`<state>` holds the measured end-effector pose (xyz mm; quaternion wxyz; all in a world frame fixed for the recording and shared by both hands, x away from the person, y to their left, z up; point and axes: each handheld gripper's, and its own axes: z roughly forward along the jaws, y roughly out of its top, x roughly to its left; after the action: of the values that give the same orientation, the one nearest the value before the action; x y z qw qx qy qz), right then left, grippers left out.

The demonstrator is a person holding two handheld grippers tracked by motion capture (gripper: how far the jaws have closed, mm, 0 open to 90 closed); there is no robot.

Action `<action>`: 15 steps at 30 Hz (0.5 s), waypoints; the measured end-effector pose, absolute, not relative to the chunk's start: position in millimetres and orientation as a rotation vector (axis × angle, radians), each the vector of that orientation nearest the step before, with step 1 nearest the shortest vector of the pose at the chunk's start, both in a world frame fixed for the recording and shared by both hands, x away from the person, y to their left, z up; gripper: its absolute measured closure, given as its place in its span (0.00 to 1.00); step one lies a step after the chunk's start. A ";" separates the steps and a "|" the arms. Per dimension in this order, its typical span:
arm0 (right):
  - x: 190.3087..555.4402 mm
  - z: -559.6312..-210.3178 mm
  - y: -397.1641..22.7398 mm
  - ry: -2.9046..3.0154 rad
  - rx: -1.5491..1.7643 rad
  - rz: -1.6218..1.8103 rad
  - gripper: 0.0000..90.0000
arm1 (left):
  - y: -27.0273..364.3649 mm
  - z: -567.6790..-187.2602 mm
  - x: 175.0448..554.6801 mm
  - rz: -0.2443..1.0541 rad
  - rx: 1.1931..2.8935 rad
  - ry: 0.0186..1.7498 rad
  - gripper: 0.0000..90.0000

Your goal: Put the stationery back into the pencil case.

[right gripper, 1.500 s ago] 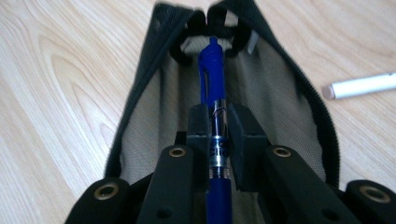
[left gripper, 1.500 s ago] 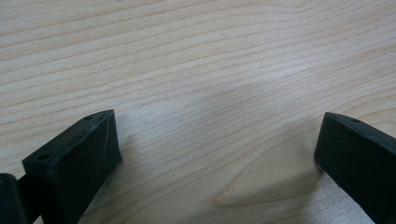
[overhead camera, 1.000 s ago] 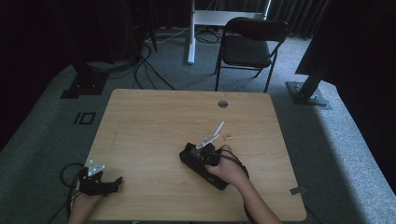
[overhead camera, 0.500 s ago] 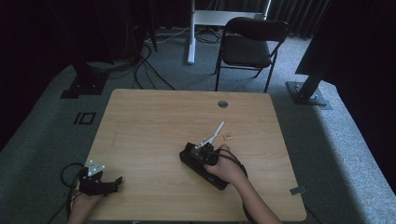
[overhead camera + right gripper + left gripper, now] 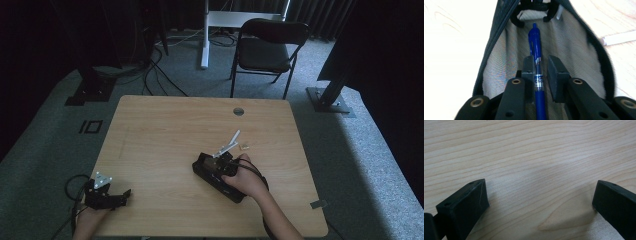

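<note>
A black pencil case (image 5: 579,50) with grey lining lies open on the wooden table (image 5: 165,130), right of centre. A blue pen (image 5: 535,42) lies lengthwise inside it. My right gripper (image 5: 541,60) reaches into the case with the pen between its jaws. The jaws have just been opening: the left pad is against the pen and a small gap shows at the right pad. In the high view a hand (image 5: 247,177) holds that gripper over the case (image 5: 202,165). My left gripper (image 5: 540,192) rests at the table's near left corner (image 5: 122,194), jaws wide apart over bare wood.
A white pen (image 5: 229,142) lies just beyond the case, also seen as a white pen (image 5: 621,37) at the right. A small tan piece (image 5: 245,146) sits beside it. A cable hole (image 5: 238,111) is near the far edge. A black chair (image 5: 267,47) stands behind the table.
</note>
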<state>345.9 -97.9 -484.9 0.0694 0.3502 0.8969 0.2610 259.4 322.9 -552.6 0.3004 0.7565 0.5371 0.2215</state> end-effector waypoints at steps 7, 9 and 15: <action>338.1 -468.5 -103.7 2.680 1.034 0.864 0.85 | 322.9 -552.6 259.4 0.588 2.008 1.425 0.00; 336.4 -465.2 -105.4 2.680 1.030 0.881 0.85 | 322.9 -552.6 259.4 0.588 2.008 1.425 0.00; 331.8 -453.6 -111.6 2.664 1.015 0.955 0.84 | 323.1 -552.5 259.5 0.589 2.010 1.424 0.00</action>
<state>331.8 -111.6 -453.6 0.0676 0.3368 0.8841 0.3168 259.5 323.1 -552.5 0.2998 0.7571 0.5364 0.2220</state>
